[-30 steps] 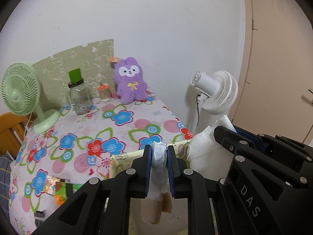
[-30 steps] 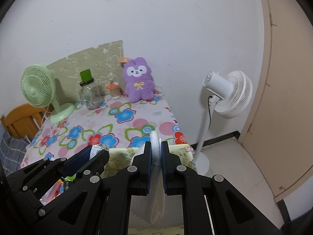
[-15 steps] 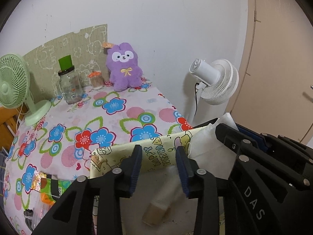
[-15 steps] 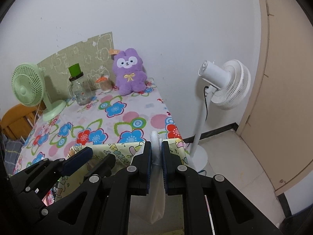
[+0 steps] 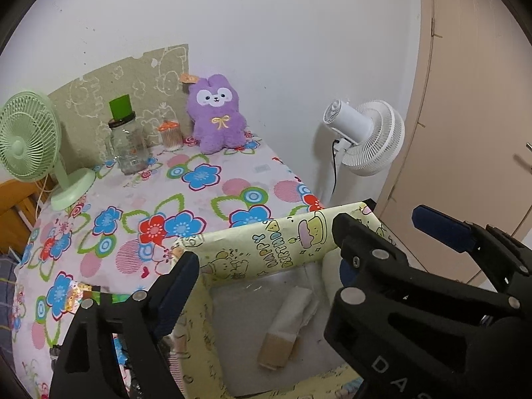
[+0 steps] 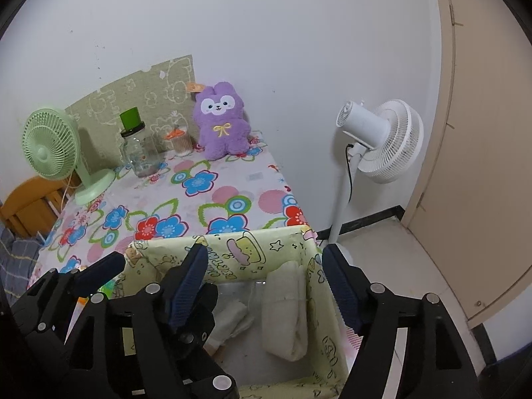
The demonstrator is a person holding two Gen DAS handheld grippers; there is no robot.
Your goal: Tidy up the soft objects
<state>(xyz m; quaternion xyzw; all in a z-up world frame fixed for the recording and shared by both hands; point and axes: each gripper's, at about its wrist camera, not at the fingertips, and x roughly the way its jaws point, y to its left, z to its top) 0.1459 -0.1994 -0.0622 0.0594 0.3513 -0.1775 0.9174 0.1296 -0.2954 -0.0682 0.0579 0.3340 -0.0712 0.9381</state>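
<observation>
A yellow cartoon-print box stands at the near edge of the flowered table; it also shows in the right wrist view. Inside lie a small white and tan cloth and a folded cream cloth against the right wall. My left gripper is open and empty above the box. My right gripper is open and empty above the box, over the cream cloth. A purple plush bunny sits at the table's far edge by the wall.
A green desk fan, a glass jar with a green lid and a small orange-capped jar stand at the back of the table. A white pedestal fan stands on the floor to the right, by a beige door.
Both grippers have opened. The left let go of the white and tan cloth, the right let go of the cream cloth; both cloths now lie in the box.
</observation>
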